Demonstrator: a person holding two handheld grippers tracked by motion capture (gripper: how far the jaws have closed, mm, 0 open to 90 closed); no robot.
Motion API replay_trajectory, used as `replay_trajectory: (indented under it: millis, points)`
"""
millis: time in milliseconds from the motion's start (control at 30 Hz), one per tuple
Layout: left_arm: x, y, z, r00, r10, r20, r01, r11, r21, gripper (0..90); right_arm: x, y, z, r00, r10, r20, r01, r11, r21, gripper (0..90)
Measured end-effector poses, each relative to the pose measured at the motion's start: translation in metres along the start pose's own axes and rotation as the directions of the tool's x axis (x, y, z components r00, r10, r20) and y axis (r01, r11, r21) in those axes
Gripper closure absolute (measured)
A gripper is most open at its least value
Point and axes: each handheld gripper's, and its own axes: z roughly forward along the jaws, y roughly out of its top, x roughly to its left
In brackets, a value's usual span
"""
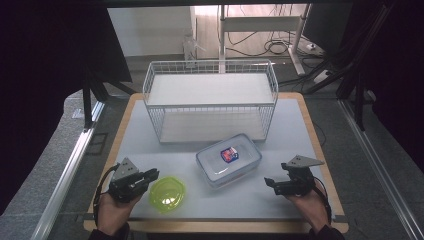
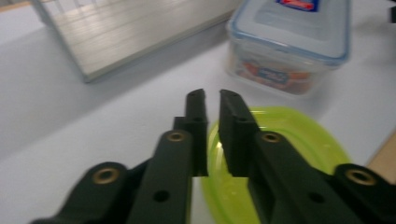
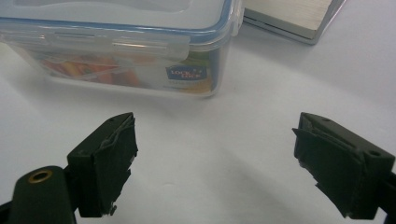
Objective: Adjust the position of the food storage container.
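Note:
A lime-green plastic bowl [image 1: 167, 194] sits near the table's front left. My left gripper [image 1: 154, 175] hovers at its left rim; in the left gripper view its tips [image 2: 212, 95] stand shut with only a thin slit, above the bowl [image 2: 299, 140], and I see nothing pinched between them. A clear lidded food container [image 1: 229, 159] with a blue seal and a red label lies in the middle. My right gripper [image 1: 267, 182] rests to its right, jaws open and empty [image 3: 215, 135], facing the container's side [image 3: 116, 42].
A white wire rack [image 1: 155, 120] with two shelves stands at the back of the white mat; its lower board [image 2: 130, 32] appears beyond the bowl. The wooden table edge [image 1: 320, 145] runs along the right. Cables and desk legs lie on the floor behind.

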Motion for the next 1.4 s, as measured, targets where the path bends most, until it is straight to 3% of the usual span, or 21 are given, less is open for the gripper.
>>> replay_trajectory:
  millis: [167, 200, 433, 700, 867, 1067, 1400]
  points:
    - [-0.018, 0.003, 0.007, 0.9961, 0.027, 0.083, -0.030, 0.9989, 0.036, 90.0, -0.001, 0.000, -0.001, 1.0000, 0.003, 0.005, -0.003, 1.000, -0.005, 13.0]
    - [-0.027, 0.003, 0.010, 0.9933, 0.039, 0.109, -0.044, 0.9978, 0.049, 90.0, -0.001, 0.000, -0.001, 1.0000, 0.003, 0.006, -0.003, 1.000, -0.006, 13.1]
    - [-0.052, -0.001, 0.016, 0.9836, 0.072, 0.166, -0.086, 0.9932, 0.079, 90.0, 0.000, 0.000, -0.001, 1.0000, -0.001, 0.008, 0.001, 1.000, -0.005, 13.1]
    - [-0.070, -0.014, 0.029, 0.9763, 0.061, 0.208, -0.091, 0.9857, 0.141, 90.0, 0.000, 0.000, 0.000, 1.0000, 0.000, 0.009, 0.000, 1.000, 0.001, 13.1]
    - [-0.072, -0.016, 0.037, 0.9796, 0.072, 0.188, -0.105, 0.9797, 0.171, 90.0, 0.000, 0.000, 0.001, 1.0000, -0.001, 0.008, 0.001, 1.000, 0.005, 13.1]
    - [-0.065, -0.016, 0.039, 0.9852, 0.042, 0.166, -0.070, 0.9833, 0.168, 90.0, 0.000, -0.001, 0.001, 1.0000, -0.004, 0.005, 0.004, 1.000, 0.010, 13.4]
    - [-0.041, -0.013, 0.040, 0.9933, 0.010, 0.115, -0.031, 0.9838, 0.177, 90.0, 0.000, -0.001, 0.003, 1.0000, -0.006, 0.005, 0.006, 1.000, 0.019, 13.8]
